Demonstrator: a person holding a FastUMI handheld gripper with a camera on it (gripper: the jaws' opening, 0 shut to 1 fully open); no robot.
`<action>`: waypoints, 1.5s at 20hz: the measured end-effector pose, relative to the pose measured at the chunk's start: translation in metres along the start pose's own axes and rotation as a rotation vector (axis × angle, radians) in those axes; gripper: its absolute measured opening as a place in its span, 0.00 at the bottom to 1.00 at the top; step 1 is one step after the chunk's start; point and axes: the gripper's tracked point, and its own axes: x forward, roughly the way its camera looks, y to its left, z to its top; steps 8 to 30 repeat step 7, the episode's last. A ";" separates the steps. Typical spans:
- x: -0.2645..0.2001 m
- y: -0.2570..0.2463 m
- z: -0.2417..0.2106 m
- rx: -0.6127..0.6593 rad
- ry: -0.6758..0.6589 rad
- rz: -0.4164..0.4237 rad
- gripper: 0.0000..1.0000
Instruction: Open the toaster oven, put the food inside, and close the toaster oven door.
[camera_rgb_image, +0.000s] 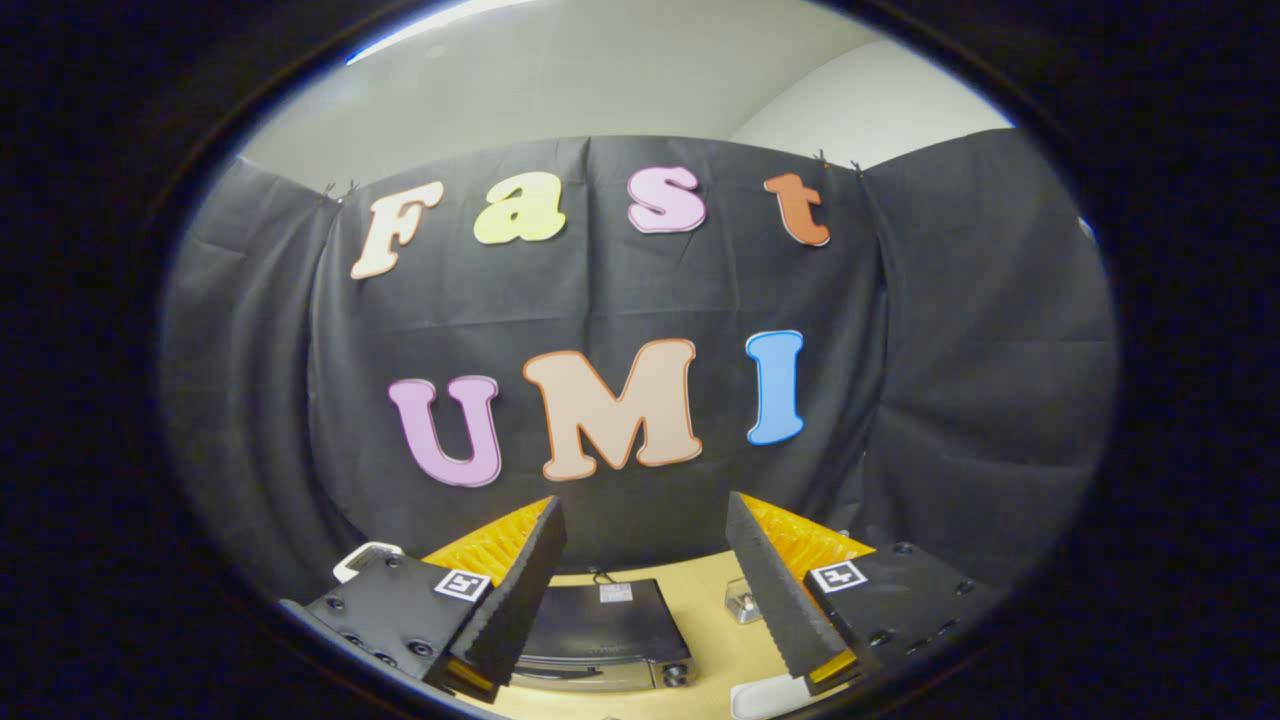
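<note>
The gripper (645, 560) is held high with its fingers spread wide, holding nothing. Below and between them sits the toaster oven (600, 625) on the wooden table (715, 640), its top facing up. A small clear object (742, 600) lies just right of it, near the right finger.

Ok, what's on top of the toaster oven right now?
The toaster oven, seen from above between the open gripper fingers, has a bare dark top apart from a small pale label near its back edge. Its door and inside face away, so neither can be checked.
</note>
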 end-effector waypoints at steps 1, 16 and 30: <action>0.000 -0.004 0.008 -0.003 -0.013 -0.006 1.00; 0.000 -0.024 0.019 -0.055 -0.022 -0.046 1.00; 0.000 -0.024 0.019 -0.055 -0.022 -0.046 1.00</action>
